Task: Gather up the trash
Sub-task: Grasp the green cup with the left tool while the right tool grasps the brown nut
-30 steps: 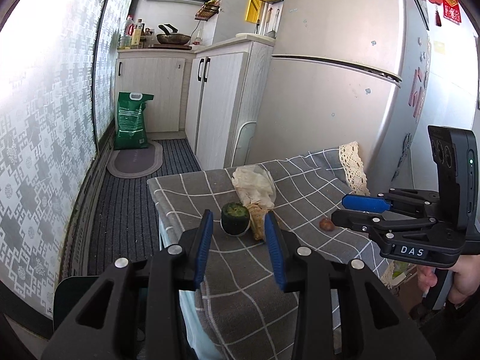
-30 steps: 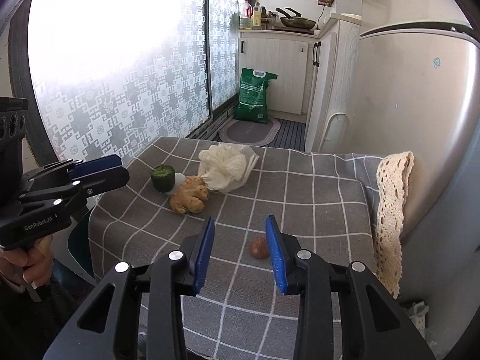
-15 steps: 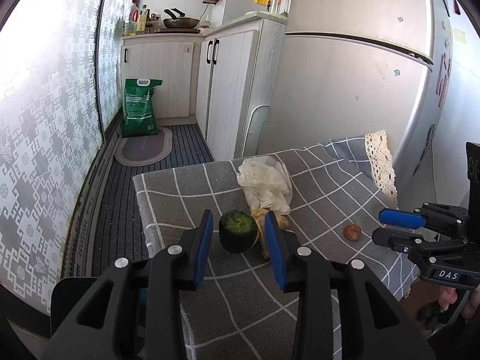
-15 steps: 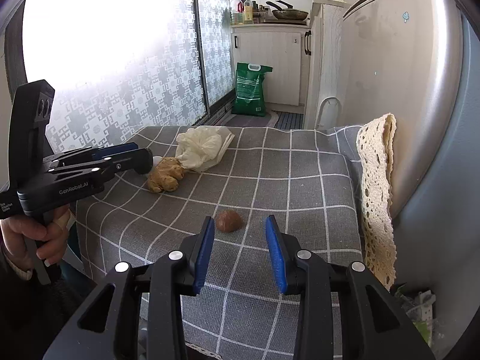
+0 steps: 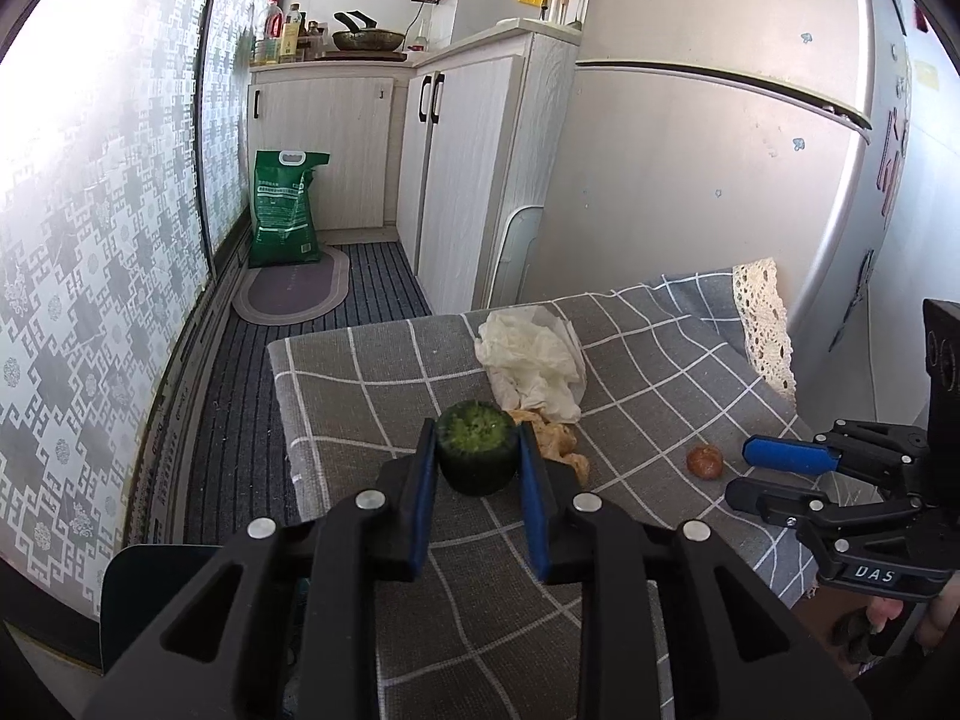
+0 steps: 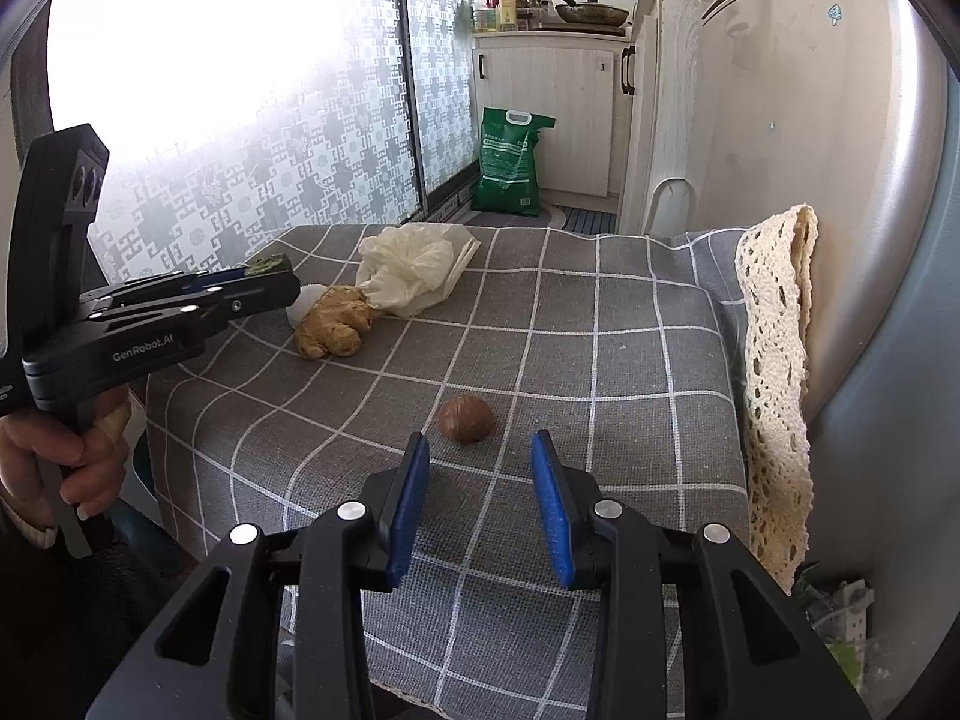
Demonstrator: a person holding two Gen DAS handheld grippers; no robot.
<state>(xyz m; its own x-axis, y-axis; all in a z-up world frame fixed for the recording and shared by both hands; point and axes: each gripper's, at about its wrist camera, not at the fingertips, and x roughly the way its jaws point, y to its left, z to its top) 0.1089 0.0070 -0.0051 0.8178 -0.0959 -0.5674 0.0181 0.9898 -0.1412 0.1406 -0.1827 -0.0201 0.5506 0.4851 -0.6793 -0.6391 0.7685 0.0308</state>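
A green cut vegetable stub (image 5: 475,447) sits on the grey checked tablecloth (image 5: 654,384), between the blue pads of my left gripper (image 5: 473,450), which closely flank it. Behind it lie a ginger root (image 6: 333,330), a crumpled white plastic bag (image 6: 414,267) and a white egg-like piece (image 6: 305,303). A small brown nut (image 6: 466,417) lies just ahead of my open right gripper (image 6: 480,456), which is empty. The left gripper (image 6: 267,282) also shows in the right wrist view, its tips around the green stub (image 6: 268,264).
A fridge (image 5: 720,180) stands right behind the table, with a lace cloth (image 6: 774,324) draped at that edge. White cabinets (image 5: 456,168), a green sack (image 5: 285,207) and a floor mat (image 5: 294,291) are beyond. A patterned window wall (image 5: 90,240) runs along the left.
My left gripper has moved forward so its pads now flank the green stub. My right gripper has moved closer to the brown nut.
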